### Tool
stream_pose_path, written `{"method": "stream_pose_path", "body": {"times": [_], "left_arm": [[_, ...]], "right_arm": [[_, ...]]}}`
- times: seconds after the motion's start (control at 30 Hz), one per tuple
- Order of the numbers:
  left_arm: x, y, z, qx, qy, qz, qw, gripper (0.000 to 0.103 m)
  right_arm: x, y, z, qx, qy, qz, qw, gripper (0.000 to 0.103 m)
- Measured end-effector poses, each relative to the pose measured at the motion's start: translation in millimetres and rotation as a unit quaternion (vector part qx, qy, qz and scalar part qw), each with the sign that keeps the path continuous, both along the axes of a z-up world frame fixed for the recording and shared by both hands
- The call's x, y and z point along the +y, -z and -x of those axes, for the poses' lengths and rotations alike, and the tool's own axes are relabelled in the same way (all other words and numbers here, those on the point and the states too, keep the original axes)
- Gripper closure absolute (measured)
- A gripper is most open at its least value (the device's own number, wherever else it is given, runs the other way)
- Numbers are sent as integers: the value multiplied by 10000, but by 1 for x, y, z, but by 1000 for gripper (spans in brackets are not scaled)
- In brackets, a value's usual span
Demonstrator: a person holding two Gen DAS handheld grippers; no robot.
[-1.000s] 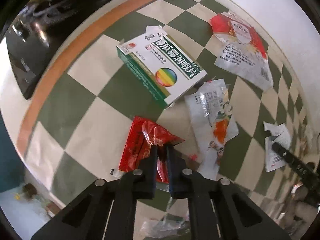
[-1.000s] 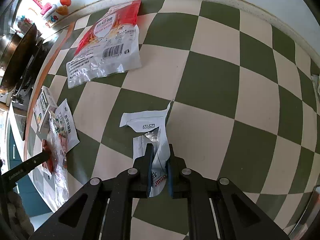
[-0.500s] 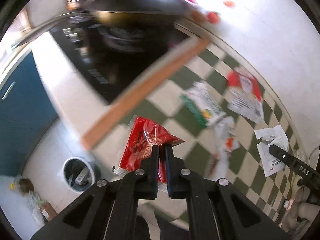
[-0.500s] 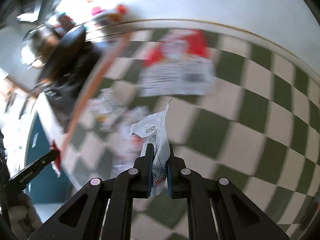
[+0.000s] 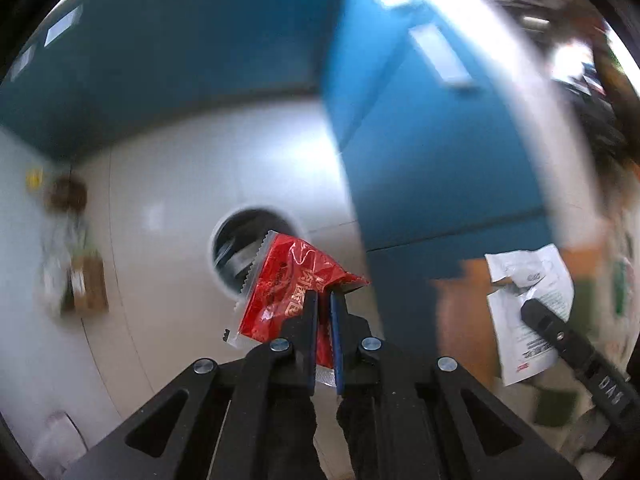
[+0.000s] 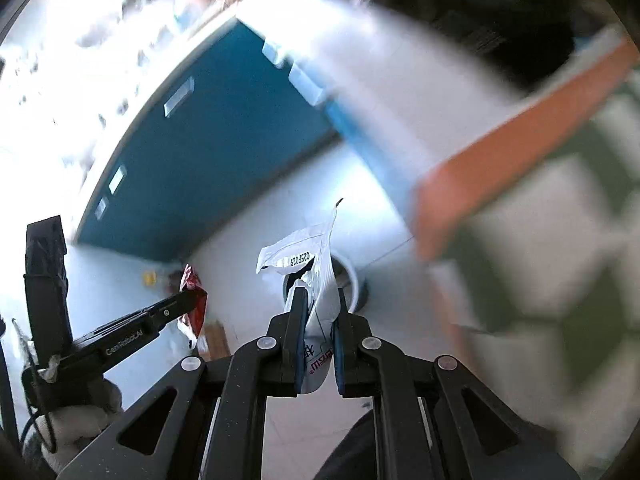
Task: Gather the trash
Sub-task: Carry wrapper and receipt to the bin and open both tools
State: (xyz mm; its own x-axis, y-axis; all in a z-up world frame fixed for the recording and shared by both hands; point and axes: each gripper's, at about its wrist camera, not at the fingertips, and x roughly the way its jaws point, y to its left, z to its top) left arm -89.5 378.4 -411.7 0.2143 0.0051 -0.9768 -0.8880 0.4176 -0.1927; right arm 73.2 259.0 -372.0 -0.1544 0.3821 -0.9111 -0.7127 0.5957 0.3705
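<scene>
My left gripper (image 5: pixel 323 300) is shut on a red foil wrapper (image 5: pixel 286 286) and holds it in the air over the round trash bin (image 5: pixel 236 244) on the white floor below. My right gripper (image 6: pixel 319 298) is shut on a torn white wrapper (image 6: pixel 308 264), also held over the bin (image 6: pixel 352 280), whose rim shows behind it. The right gripper with its white wrapper (image 5: pixel 528 300) shows at the right of the left wrist view. The left gripper with the red wrapper (image 6: pixel 194 304) shows at the left of the right wrist view.
Blue cabinet fronts (image 5: pixel 420 160) rise beside the bin. The counter's orange edge (image 6: pixel 520 128) and green-and-cream checked top (image 6: pixel 560 280) are at the right. A small cardboard box (image 5: pixel 86 288) and other clutter lie on the floor at the left. Both views are motion blurred.
Both grippers have swung off the checked counter and down toward the floor, each still gripping its wrapper. The bin is now right under them; the counter trash is out of view.
</scene>
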Motion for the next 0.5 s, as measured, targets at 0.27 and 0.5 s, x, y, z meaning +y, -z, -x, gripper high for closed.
{"method": "stream_pose_path", "body": {"times": [0.27,0.5], "left_arm": [[68,233,63,146,-693,876,9936,99],[83,365,78,326,-688,1272,9890,99]], "right_arm": [[90,249,63,488,-167,636,9966,92],[132,406,97,571,-568,1000,9917,92]]}}
